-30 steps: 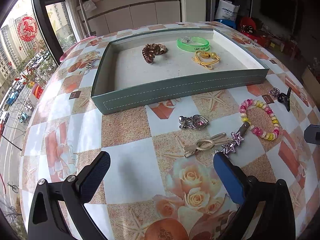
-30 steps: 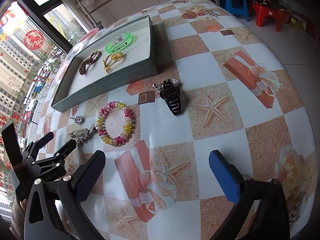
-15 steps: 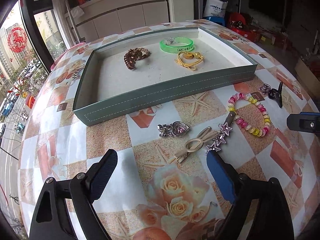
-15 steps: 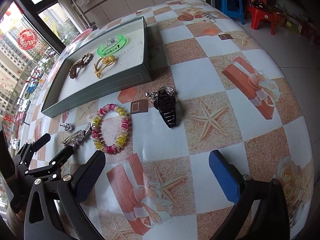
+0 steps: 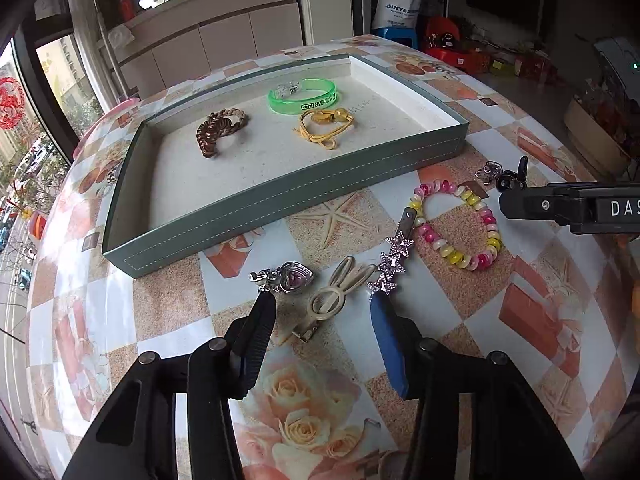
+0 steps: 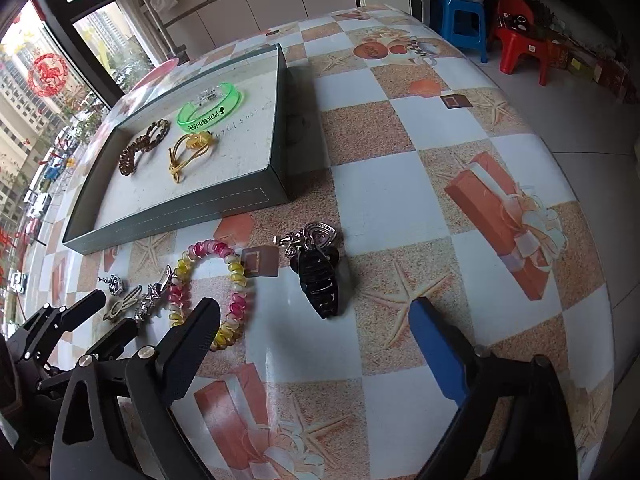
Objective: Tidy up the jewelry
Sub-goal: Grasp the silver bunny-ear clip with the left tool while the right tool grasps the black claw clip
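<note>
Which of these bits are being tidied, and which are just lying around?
Job: tray, bead bracelet, rabbit clip, star clip, heart charm, black clip.
Lying about: stools, bag.

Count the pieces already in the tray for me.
3, all toward the far half of the tray: a brown braided bracelet on the left, a green band at the back, and a yellow cord bracelet just in front of it. None looks hidden.
</note>
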